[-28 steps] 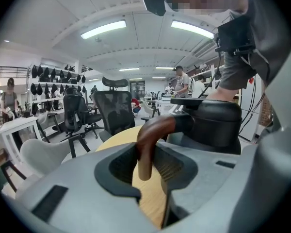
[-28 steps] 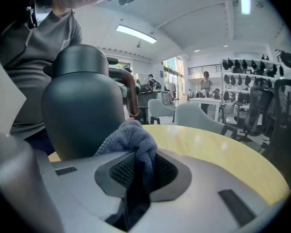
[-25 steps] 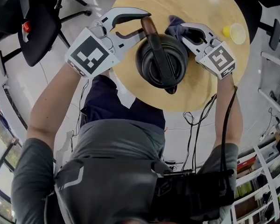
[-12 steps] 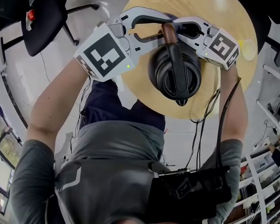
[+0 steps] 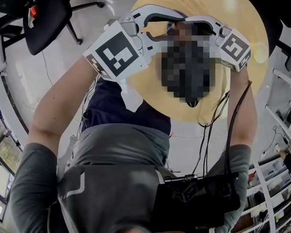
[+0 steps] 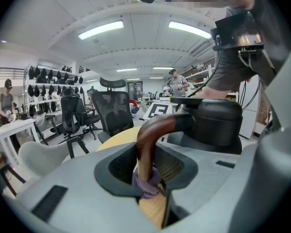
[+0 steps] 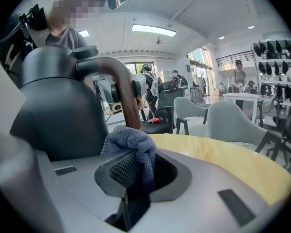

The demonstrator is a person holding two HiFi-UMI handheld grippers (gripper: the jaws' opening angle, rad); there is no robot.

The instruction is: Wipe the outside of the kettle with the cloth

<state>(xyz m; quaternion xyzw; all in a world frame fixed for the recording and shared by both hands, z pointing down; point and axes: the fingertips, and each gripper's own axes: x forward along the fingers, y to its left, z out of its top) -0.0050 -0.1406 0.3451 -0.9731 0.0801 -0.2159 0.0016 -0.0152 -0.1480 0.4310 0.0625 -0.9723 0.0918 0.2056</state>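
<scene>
The black kettle (image 7: 58,115) with a curved brown handle (image 6: 148,140) stands on the round wooden table (image 5: 218,4); in the head view a mosaic patch covers most of it. My left gripper (image 5: 176,25) comes in from the left and is shut on the handle, which stands upright between its pads (image 6: 121,165). My right gripper (image 7: 140,171) is shut on the blue-grey cloth (image 7: 136,144), held against the kettle's far side beside the handle base. The cloth (image 6: 146,183) also shows just behind the handle in the left gripper view.
A small yellow cup (image 5: 258,52) sits at the table's right edge. A black office chair (image 5: 43,13) stands on the floor to the left. Pale chairs (image 7: 228,120) and other tables lie beyond the table. Cables hang by the person's right arm.
My right gripper has carried the cloth leftwards from the kettle's right side round its far side to the handle. The left gripper has kept its hold on the handle.
</scene>
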